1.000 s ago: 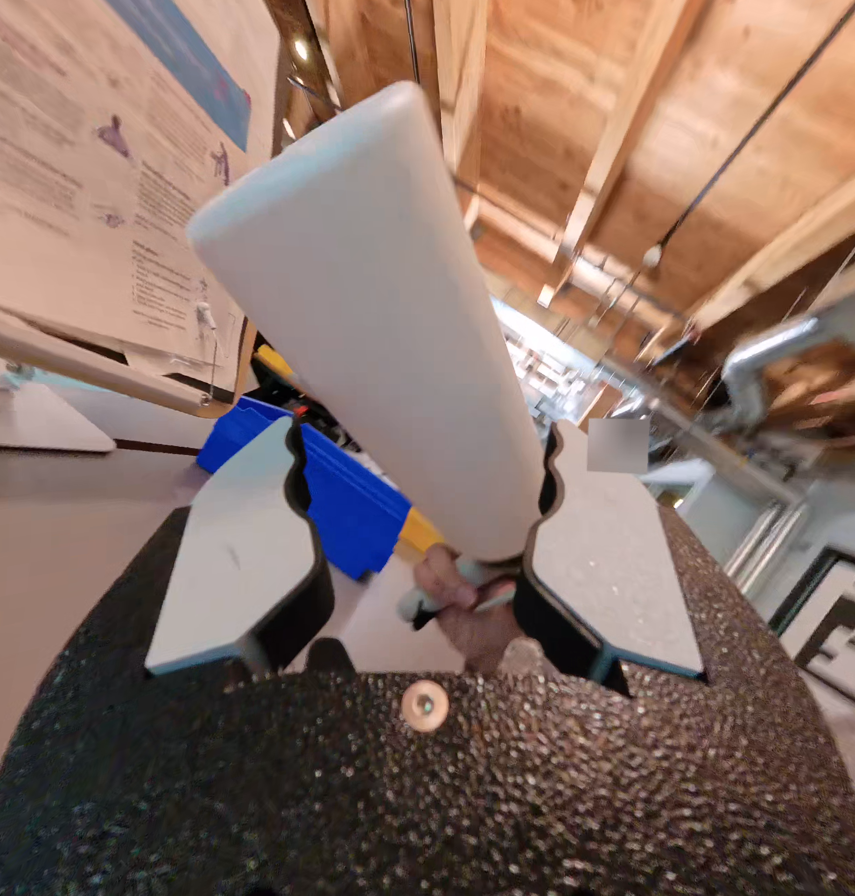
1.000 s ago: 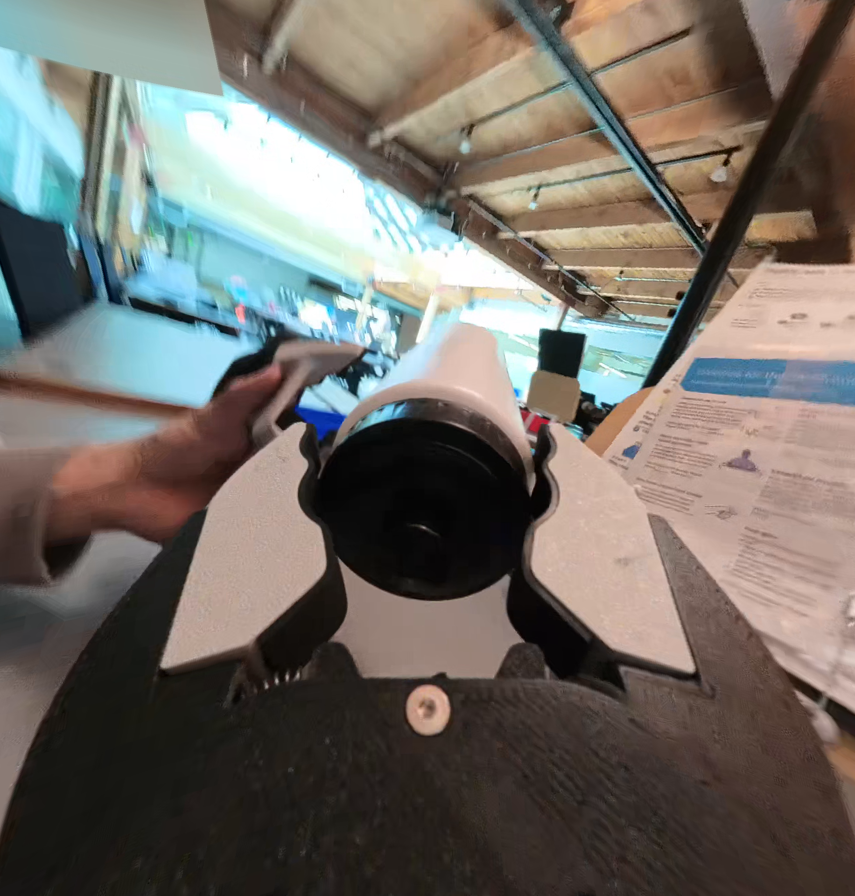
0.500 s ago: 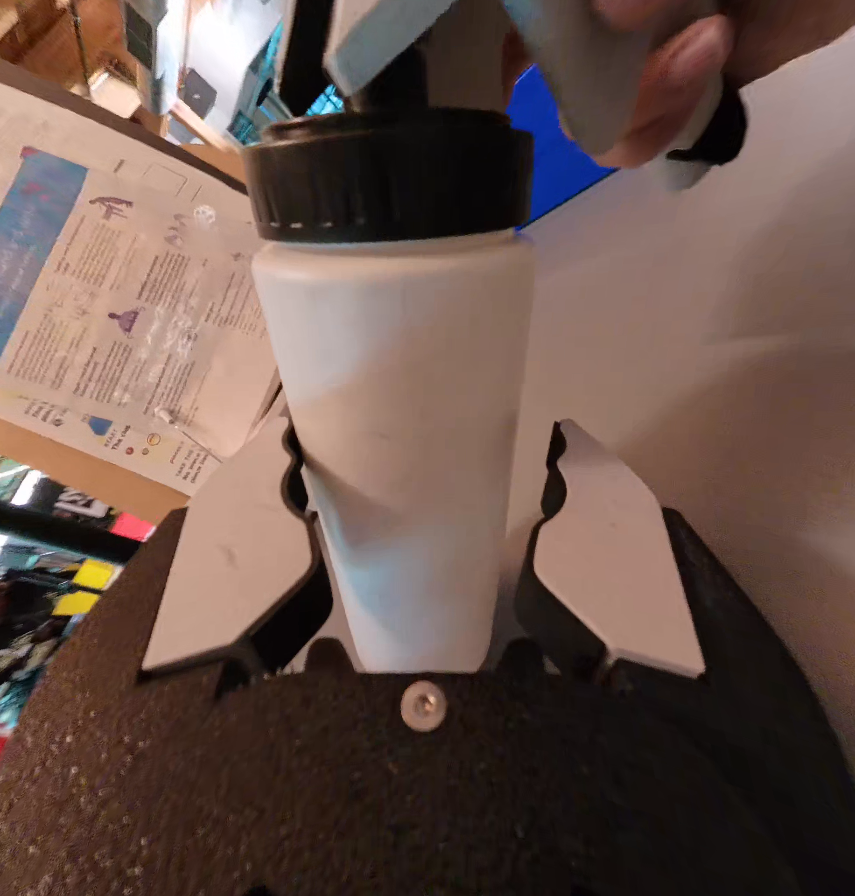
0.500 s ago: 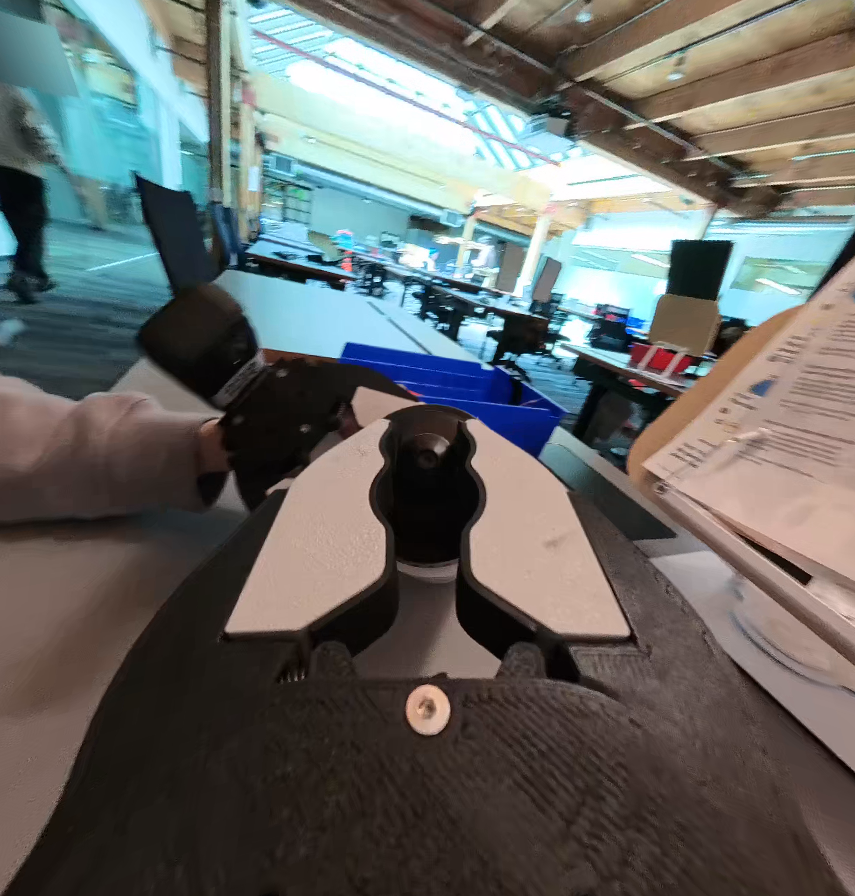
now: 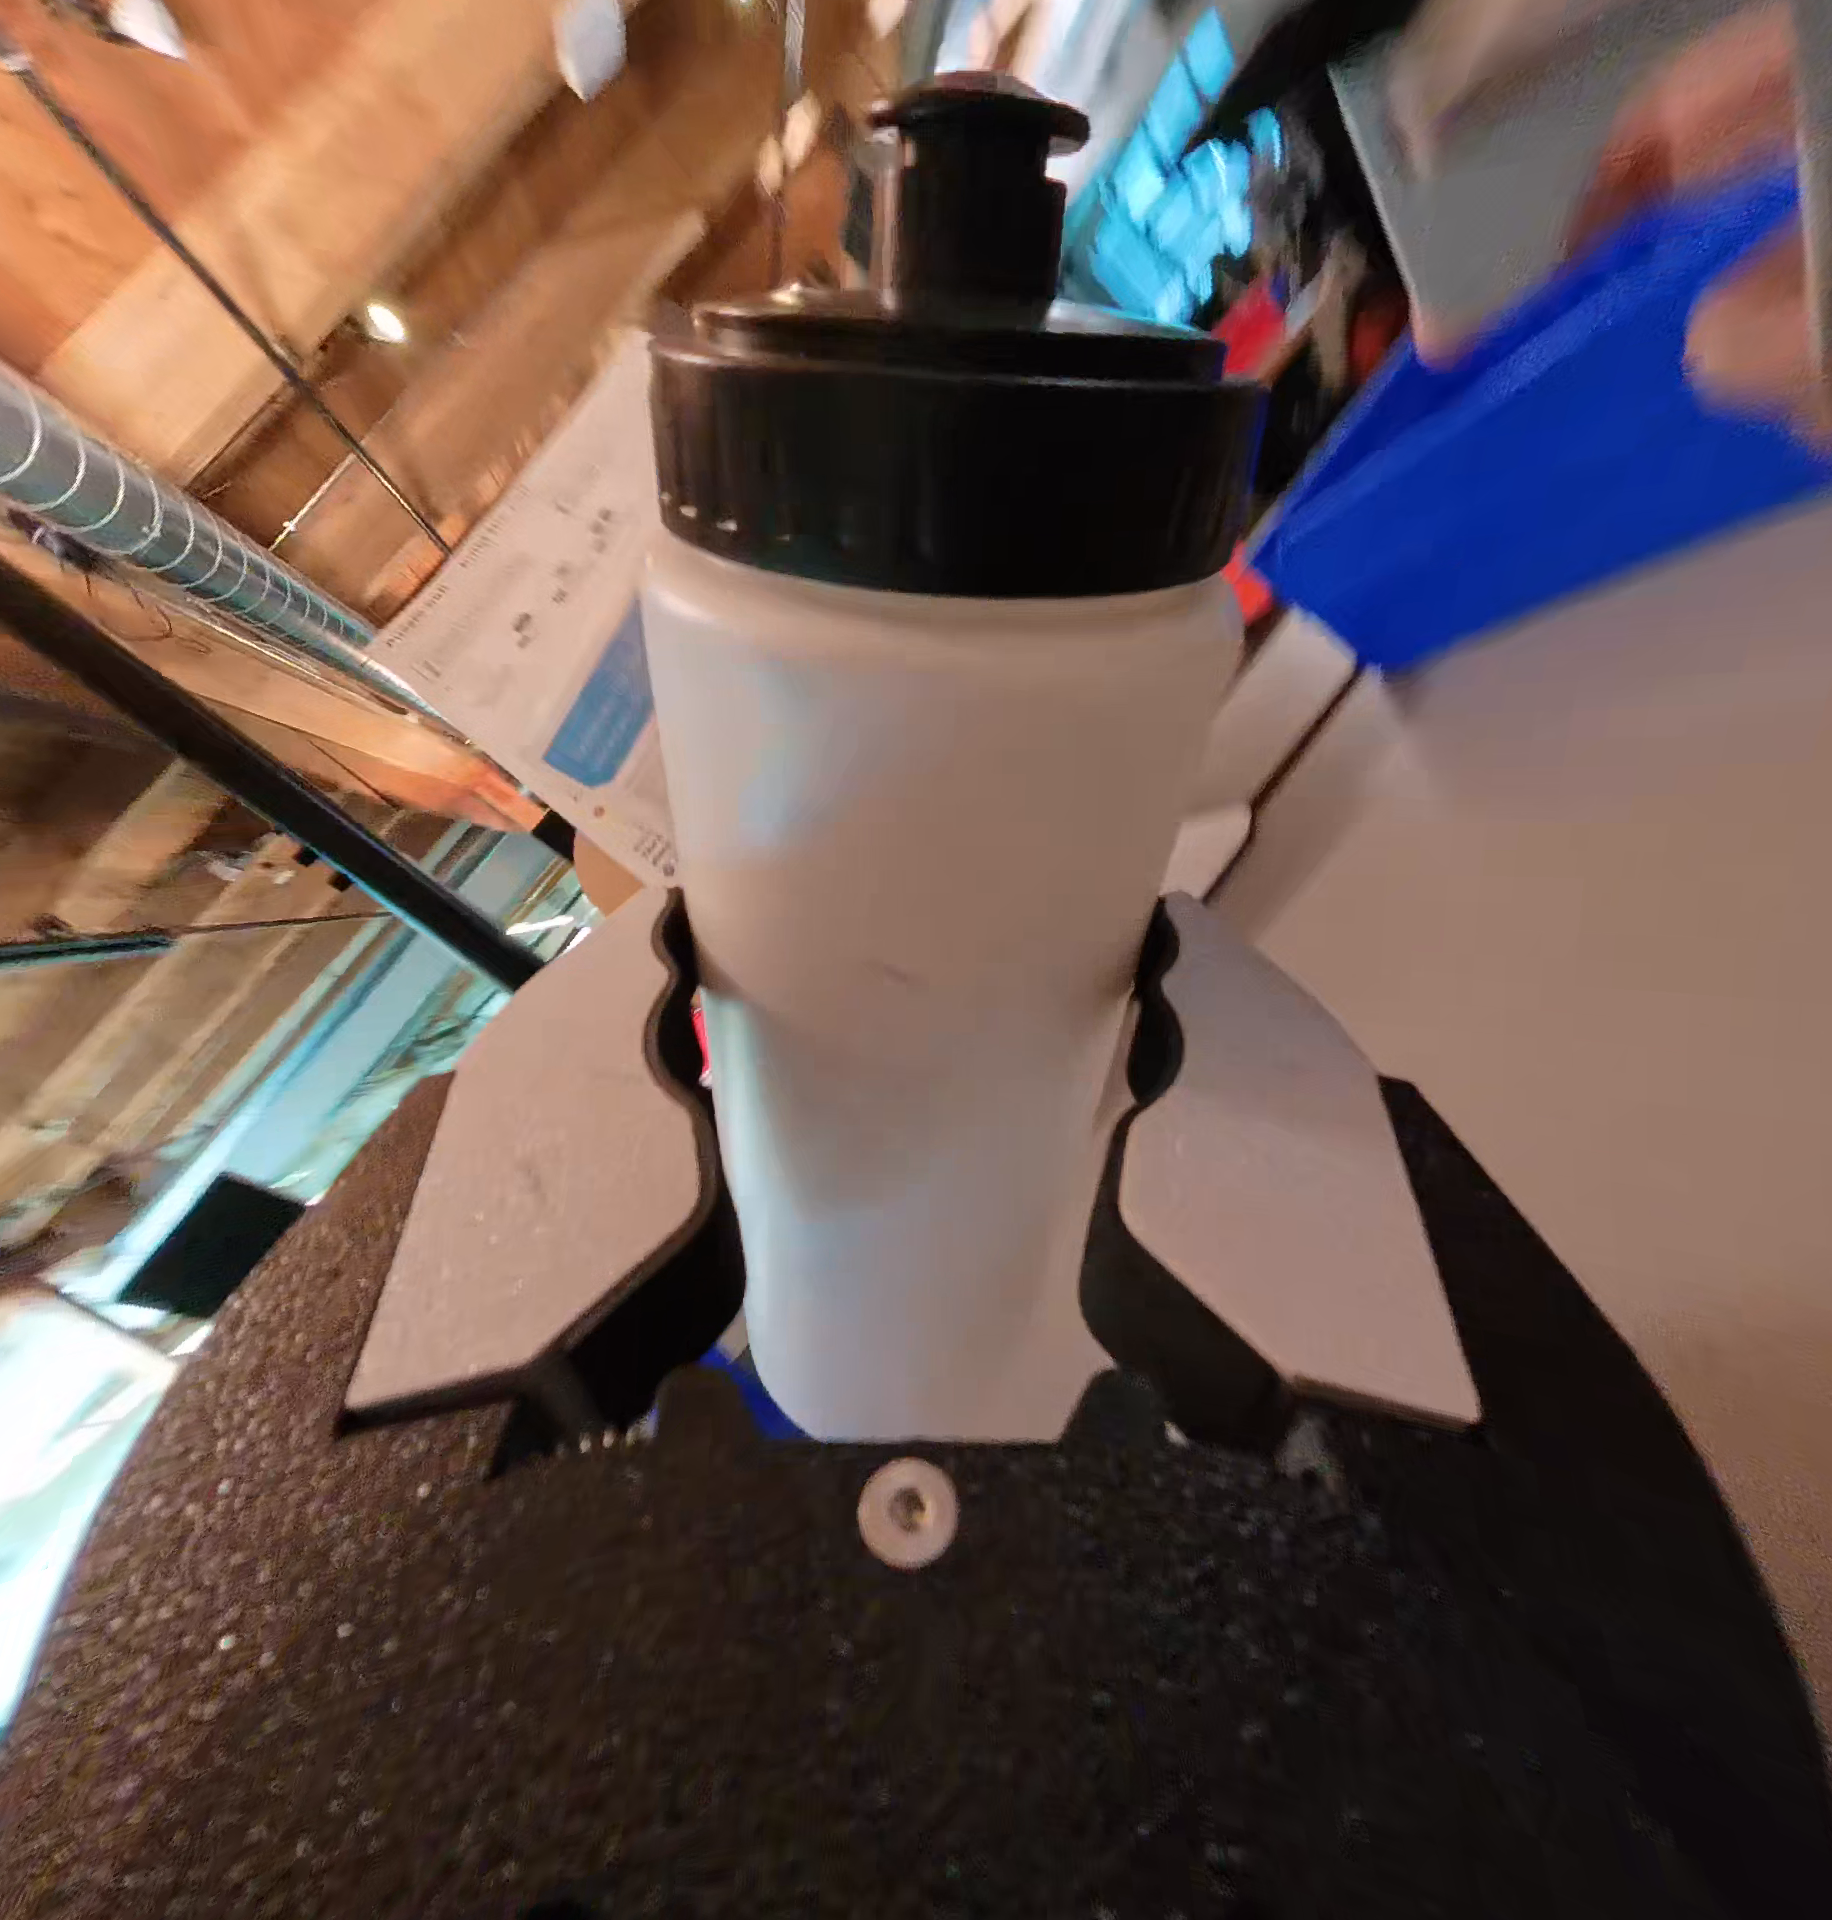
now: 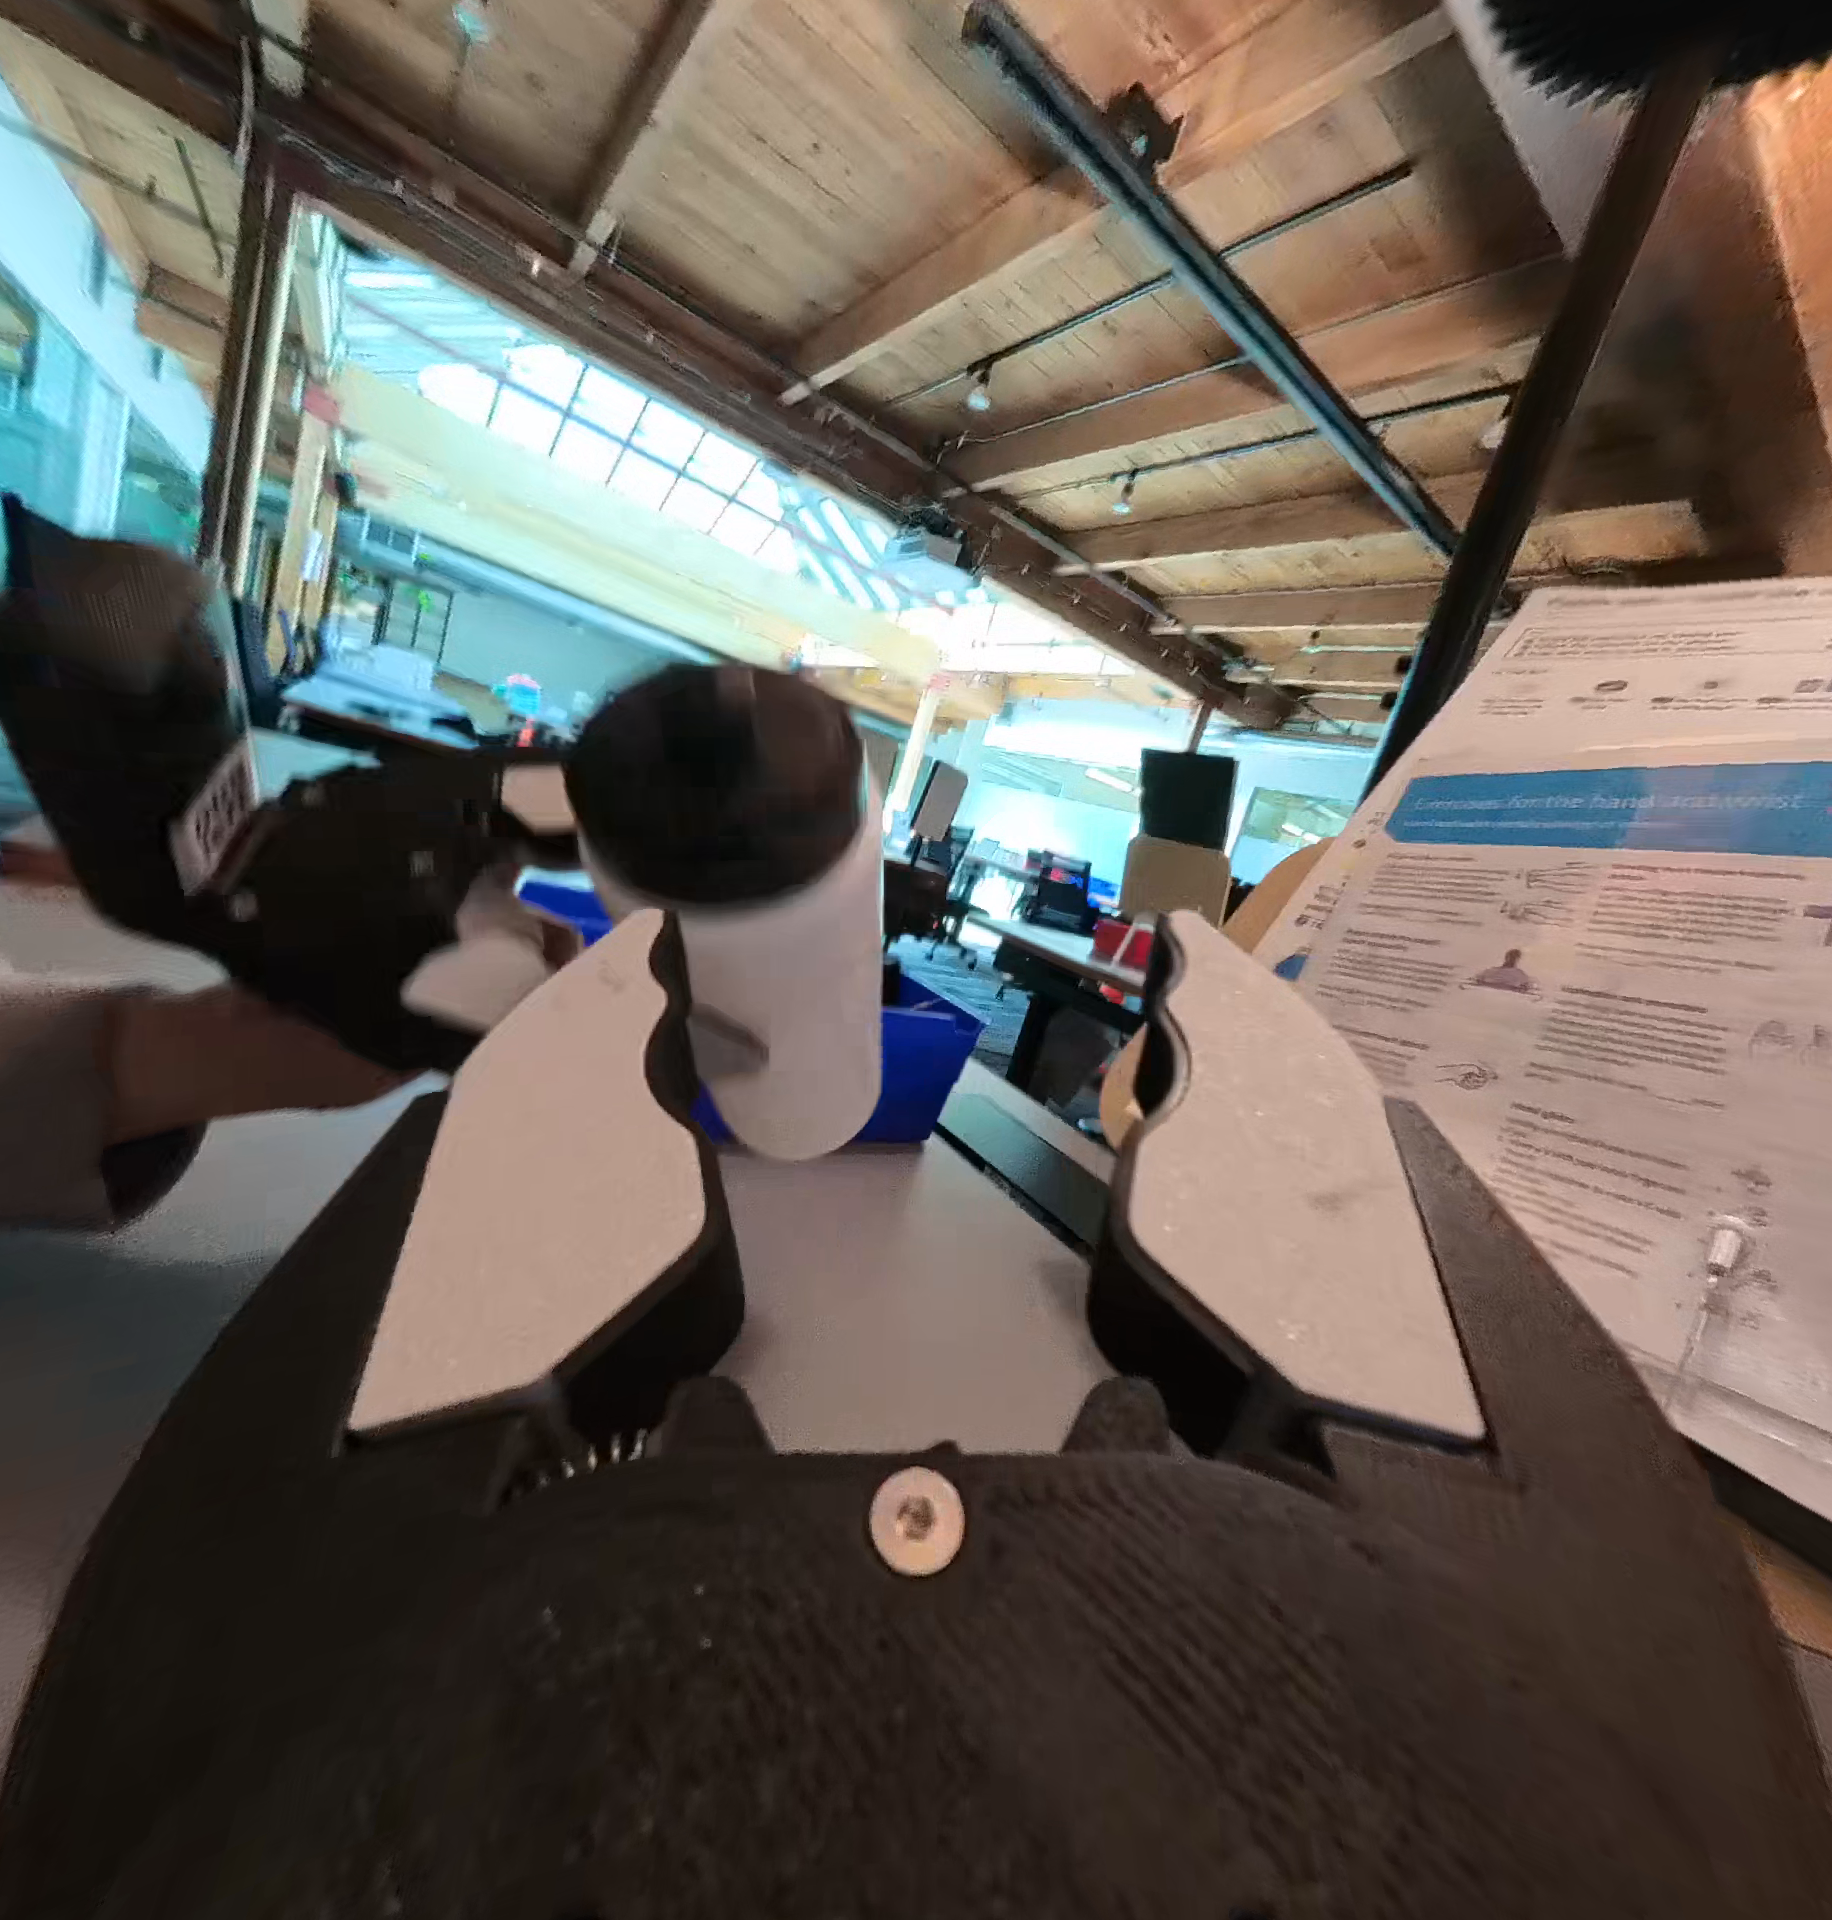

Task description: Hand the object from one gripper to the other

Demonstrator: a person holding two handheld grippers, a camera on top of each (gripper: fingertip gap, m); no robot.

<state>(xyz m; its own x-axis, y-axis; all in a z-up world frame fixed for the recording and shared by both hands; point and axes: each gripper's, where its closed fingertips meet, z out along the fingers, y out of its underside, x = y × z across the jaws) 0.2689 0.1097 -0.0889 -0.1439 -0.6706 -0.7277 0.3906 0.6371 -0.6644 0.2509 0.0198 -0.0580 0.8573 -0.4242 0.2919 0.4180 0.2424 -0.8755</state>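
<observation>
A white squeeze bottle (image 5: 933, 748) with a black screw cap (image 5: 948, 457) and pull spout fills the left wrist view. My left gripper (image 5: 917, 914) is shut on the bottle's narrow waist, cap pointing away from me. In the right wrist view, my right gripper (image 6: 912, 935) is open and empty. The same bottle (image 6: 787, 987) hangs beyond its left finger, cap end toward the camera, held by the left gripper (image 6: 507, 883) coming in from the left. The right gripper shows only as a blur with a hand (image 5: 1670, 187) at the top right.
A blue bin (image 5: 1514, 520) stands on the pale table (image 6: 891, 1299) behind the bottle, also in the right wrist view (image 6: 922, 1060). A printed poster on a board (image 6: 1618, 987) and a black pole (image 6: 1514, 468) stand to the right. Some 11 cm of space lies between my two pairs of fingers.
The right gripper was shut on the bottle's cap end; it has opened and drawn back. The left gripper has closed on the bottle's waist and now carries it alone.
</observation>
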